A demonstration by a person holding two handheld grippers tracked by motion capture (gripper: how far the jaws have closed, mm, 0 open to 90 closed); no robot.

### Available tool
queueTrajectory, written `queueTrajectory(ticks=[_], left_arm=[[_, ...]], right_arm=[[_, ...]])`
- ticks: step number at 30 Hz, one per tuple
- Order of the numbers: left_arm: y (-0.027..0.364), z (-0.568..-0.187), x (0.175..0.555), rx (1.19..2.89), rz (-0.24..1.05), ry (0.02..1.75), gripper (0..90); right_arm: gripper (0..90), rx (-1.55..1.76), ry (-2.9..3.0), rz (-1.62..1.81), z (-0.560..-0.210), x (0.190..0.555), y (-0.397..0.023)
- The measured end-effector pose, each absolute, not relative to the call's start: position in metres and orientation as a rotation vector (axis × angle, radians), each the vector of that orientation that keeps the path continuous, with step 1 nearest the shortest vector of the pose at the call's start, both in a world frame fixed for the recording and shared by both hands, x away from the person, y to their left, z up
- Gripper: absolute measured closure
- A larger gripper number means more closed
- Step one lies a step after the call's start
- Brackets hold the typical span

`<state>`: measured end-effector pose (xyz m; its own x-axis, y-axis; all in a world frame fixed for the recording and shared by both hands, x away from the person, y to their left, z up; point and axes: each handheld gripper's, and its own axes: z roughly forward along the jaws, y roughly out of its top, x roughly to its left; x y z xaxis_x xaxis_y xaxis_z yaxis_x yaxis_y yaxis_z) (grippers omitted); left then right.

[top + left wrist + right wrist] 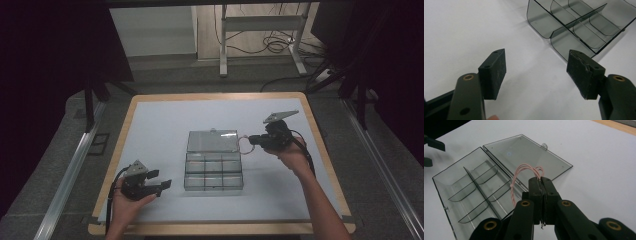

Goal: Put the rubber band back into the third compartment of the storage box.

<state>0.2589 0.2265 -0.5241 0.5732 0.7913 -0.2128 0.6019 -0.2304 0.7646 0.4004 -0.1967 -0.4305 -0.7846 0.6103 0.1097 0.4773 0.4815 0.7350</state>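
Note:
A clear smoky plastic organizer box (pixel 213 172) lies open in the middle of the white table, its flat lid (pixel 212 141) folded back on the far side. In the right gripper view the box (pixel 469 187) shows several divided compartments, all bare, and the lid (pixel 524 155) lies beyond them. My right gripper (pixel 542 179) is shut on a looped pink twisted cord (pixel 520 176) that hangs over the hinge edge. From above, that gripper (pixel 251 140) sits at the lid's right edge. My left gripper (pixel 163 179) rests open left of the box, nothing between its pads (pixel 537 72).
The table's wooden rim (pixel 220 95) frames the white mat. Beyond the far edge stand a metal stand (pixel 260 30) and cables on the floor. Dark curtains flank both sides. Bare mat surrounds the box on all sides.

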Motion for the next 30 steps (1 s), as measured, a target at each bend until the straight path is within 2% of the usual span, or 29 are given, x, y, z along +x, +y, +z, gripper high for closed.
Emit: queueTrajectory(ticks=[30], left_arm=[[0.226, -0.525, 0.259, 1.938, 0.278, 1.12, 29.9]], right_arm=[[86.3, 0.874, 2.66, 1.172, -0.451, 0.393, -0.166]])
